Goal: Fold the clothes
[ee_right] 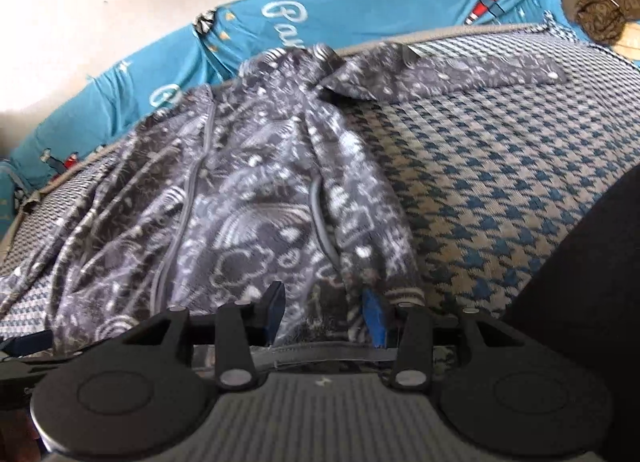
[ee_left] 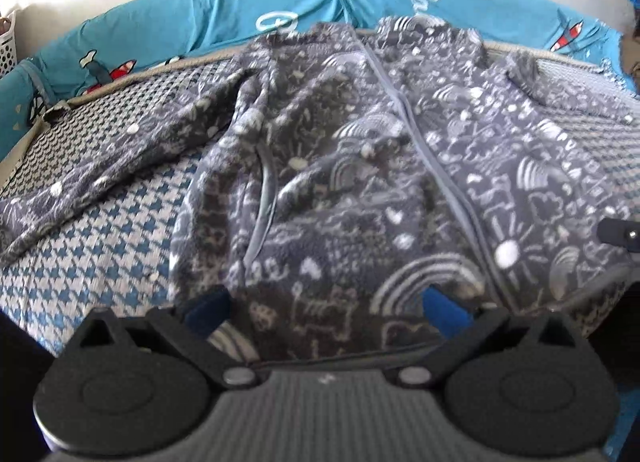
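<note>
Item: grey patterned fleece jacket [ee_left: 360, 150], spread front-up on a bed with a blue-and-cream checked cover [ee_left: 100, 246].

Position: the bottom hem lies directly at both hand-held grippers; the collar lies farthest ahead of them, against a turquoise printed cushion [ee_left: 208, 10].

Long axis: follows the zip [ee_left: 404, 110], running straight away from the grippers, hem to collar. One sleeve [ee_left: 100, 166] trails out to the left of the left hand-held gripper; the other sleeve [ee_right: 460, 70] extends ahead and to the right of the right one.

Left hand-held gripper [ee_left: 326, 306]: jaws wide apart, hem fabric between them, pads not pressing.

Right hand-held gripper [ee_right: 324, 314]: jaws partly apart, straddling the hem near the jacket's right edge; a firm clamp cannot be told.

Judgement: each hand is equally near its own hem corner; the fold probably runs forward along the zip.
</note>
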A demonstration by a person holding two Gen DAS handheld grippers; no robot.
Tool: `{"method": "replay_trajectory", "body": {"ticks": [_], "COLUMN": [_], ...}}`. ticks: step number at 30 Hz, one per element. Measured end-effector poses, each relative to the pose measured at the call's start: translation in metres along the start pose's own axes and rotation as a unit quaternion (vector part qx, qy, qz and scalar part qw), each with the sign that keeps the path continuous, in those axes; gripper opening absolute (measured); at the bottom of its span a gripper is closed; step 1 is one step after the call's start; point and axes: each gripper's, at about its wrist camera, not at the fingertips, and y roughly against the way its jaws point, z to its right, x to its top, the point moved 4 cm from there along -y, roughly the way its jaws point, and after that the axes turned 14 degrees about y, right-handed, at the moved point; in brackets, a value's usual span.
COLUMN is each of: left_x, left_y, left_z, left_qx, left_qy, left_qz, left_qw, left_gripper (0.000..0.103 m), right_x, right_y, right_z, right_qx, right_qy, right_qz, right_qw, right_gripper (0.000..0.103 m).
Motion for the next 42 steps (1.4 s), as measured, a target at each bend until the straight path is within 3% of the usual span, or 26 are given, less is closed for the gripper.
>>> {"method": "replay_trajectory", "body": {"ticks": [10, 17, 22, 26, 33, 42], "left_x": [0.044, 0.074, 0.095, 0.107, 0.129, 0.155], "left_y": [-0.011, -0.033, -0.052, -0.071, -0.103, -0.136], "left_z": [0.011, 0.012, 0.014, 0.019, 0.028, 0.032], "left_qx": [-0.037, -0.042, -0.049, -0.051, -0.060, -0.075], "left_qy": [0.016, 0.005, 0.000, -0.003, -0.033, -0.024], "left_qz": [-0.003, -0.020, -0.033, -0.035, -0.033, -0.025], "left_qw": [0.9992, 0.9989, 0.9983, 0.9981, 0.9971, 0.9966], "left_gripper": [0.103, 0.103, 0.103, 0.103, 0.103, 0.103], "right_x": [0.026, 0.058, 0.085, 0.105, 0.132, 0.162], "right_y": [-0.016, -0.017, -0.012, -0.038, -0.090, -0.144], "right_z": [-0.006, 0.005, 0.015, 0.013, 0.004, 0.006], "right_qx": [0.062, 0.054, 0.081, 0.082, 0.130, 0.126], "right_qy": [0.026, 0.069, 0.086, 0.112, 0.102, 0.086], "right_qz": [-0.005, -0.023, 0.004, 0.027, 0.001, 0.002], "right_qw": [0.998, 0.996, 0.993, 0.990, 0.986, 0.988], "right_gripper": [0.042, 0.042, 0.042, 0.042, 0.042, 0.042]}}
